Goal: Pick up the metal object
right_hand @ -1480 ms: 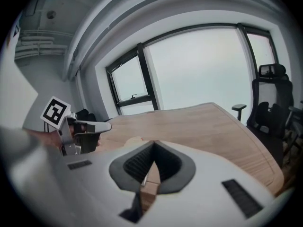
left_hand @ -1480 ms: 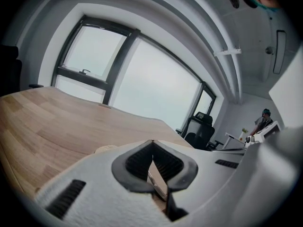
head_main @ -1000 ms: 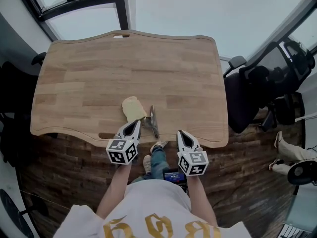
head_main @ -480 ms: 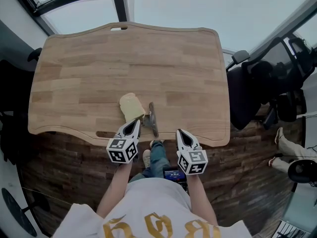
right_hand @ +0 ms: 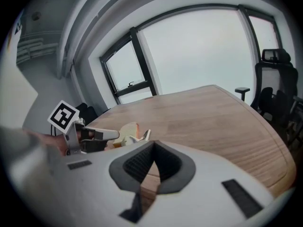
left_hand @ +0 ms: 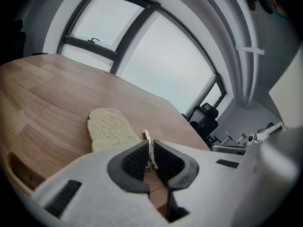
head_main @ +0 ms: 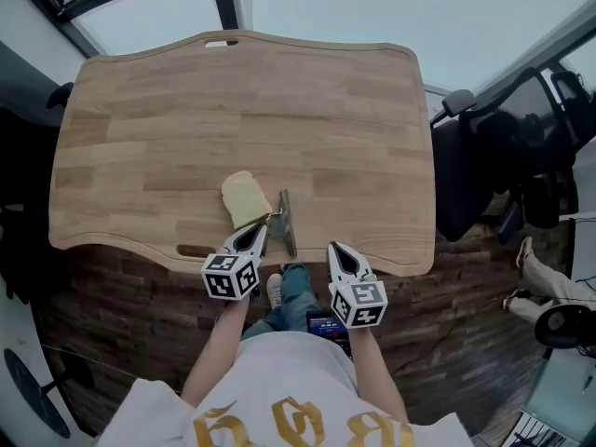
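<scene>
**Left jaws pinch a thin metal piece at the worktop's near edge**

The left gripper has its ribbed dark jaws pressed onto the metal object, a thin, flat, grey strip with a small bright tab. The left gripper view shows the tab standing on edge between the pads. The strip lies by the near edge of the worktop, close to the middle, its long side running away from the person. Whether it is clear of the wood cannot be told.

Just left of it lies a slice of bread, pale and porous, with a rounded top and a thin crust.

The right gripper hangs off the near edge, apart from both; its jaws meet at the tips with nothing between them.

The worktop is light wood in glued strips, with a wavy outline, a slot cut by the far edge and another by the near edge. Each gripper carries a cube with black-and-white square markers. The person's white shirt bears gold lettering, cut off and unreadable. A black office chair stands past the right edge, on a dark plank floor.
</scene>
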Demonstrator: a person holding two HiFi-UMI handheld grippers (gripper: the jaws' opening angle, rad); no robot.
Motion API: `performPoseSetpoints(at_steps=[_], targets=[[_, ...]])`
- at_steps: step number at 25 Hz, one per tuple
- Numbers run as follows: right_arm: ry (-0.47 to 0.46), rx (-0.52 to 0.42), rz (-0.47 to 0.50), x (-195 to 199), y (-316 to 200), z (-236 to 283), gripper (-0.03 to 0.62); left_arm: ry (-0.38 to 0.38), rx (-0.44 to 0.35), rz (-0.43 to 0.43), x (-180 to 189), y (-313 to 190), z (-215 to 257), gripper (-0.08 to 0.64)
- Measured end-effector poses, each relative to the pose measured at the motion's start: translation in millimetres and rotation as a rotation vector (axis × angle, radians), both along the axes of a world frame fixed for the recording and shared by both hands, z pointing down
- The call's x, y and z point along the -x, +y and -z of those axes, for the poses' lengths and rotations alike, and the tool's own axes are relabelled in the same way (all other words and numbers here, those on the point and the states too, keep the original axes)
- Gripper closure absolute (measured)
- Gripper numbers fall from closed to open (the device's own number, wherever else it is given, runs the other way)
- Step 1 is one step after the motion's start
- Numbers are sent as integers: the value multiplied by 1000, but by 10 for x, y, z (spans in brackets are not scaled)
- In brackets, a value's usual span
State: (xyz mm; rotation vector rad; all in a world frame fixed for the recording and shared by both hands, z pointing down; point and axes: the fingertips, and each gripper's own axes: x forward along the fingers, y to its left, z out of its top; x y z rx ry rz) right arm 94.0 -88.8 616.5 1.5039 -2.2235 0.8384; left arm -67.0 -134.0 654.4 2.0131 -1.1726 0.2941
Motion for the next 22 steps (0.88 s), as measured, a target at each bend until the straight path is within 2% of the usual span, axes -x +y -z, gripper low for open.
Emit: performPoseSetpoints(at_steps=[2, 4, 13, 22], targets=[[4, 6, 3, -7, -24, -25, 581, 8, 21, -5, -18, -2, -56, 537], [6, 10, 6, -14, -47, -40, 581, 18, 44, -6, -36, -4, -109, 480], [4, 36, -1, -80, -114, -146, 581, 36, 113, -21, -144, -39, -319, 474], [5, 58, 17, -65, -200, -228, 581, 51, 132, -38, -228, -112, -361, 474]])
